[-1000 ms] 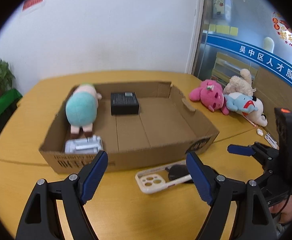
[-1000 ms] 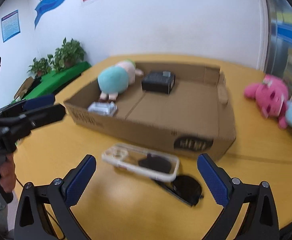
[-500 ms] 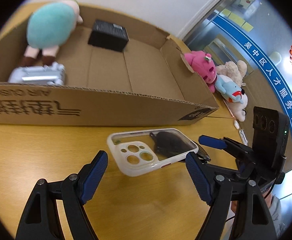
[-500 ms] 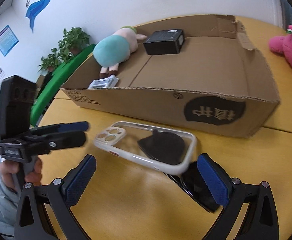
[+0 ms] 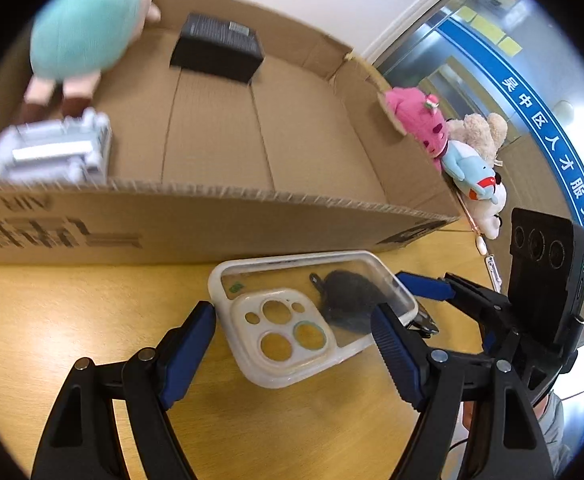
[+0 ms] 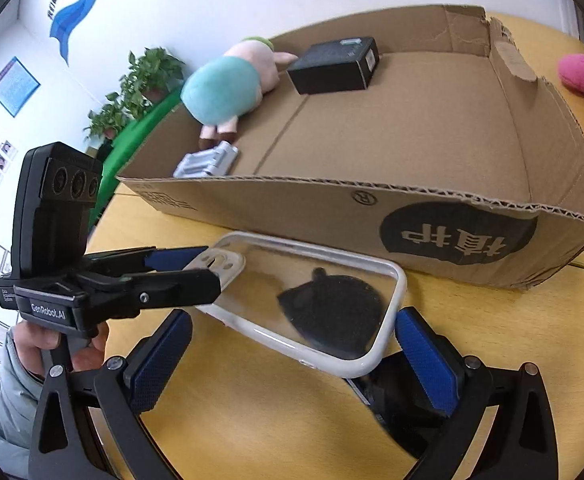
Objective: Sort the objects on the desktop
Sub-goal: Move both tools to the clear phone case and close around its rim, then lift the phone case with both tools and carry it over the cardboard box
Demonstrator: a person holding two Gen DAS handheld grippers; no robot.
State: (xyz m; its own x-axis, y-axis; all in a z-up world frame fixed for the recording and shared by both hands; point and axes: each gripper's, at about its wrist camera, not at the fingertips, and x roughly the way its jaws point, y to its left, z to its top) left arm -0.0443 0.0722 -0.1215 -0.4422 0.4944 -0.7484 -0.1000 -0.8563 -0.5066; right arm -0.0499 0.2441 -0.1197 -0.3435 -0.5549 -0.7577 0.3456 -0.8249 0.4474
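- Clear plastic with a white rim: the phone case [image 5: 311, 320] lies on the bench [image 5: 72, 320] just in front of the cardboard box [image 5: 212, 224], its far end propped on a pair of dark sunglasses [image 6: 375, 384].
- Left claw [image 5: 292, 344] is wide open with nothing in it; its blue pads sit either side of the camera-hole end of the phone case. I cannot tell whether either pad touches the rim.
- Right claw [image 6: 288, 356] is also wide open and empty, straddling the other end, with the sunglasses lying between its pads.
- By my judgement the phone case is very light, thin and springy, with a glossy back likely to slip; a squeeze across the white rim on the long sides looks safest, and gently, since it may flex or pop out.
- Sunglasses probably scratch easily; the frame is a better hold than the lens.
- Inside the box, left to right in the left view: a silver toy case [image 5: 52, 152], a teal plush toy [image 5: 84, 28], a black carton [image 5: 216, 48].
- Writing: "GenRobot.AI" on the left claw's body, large Chinese characters in a black patch on the box, blue Chinese lettering on the window band; the rest is too blurred.
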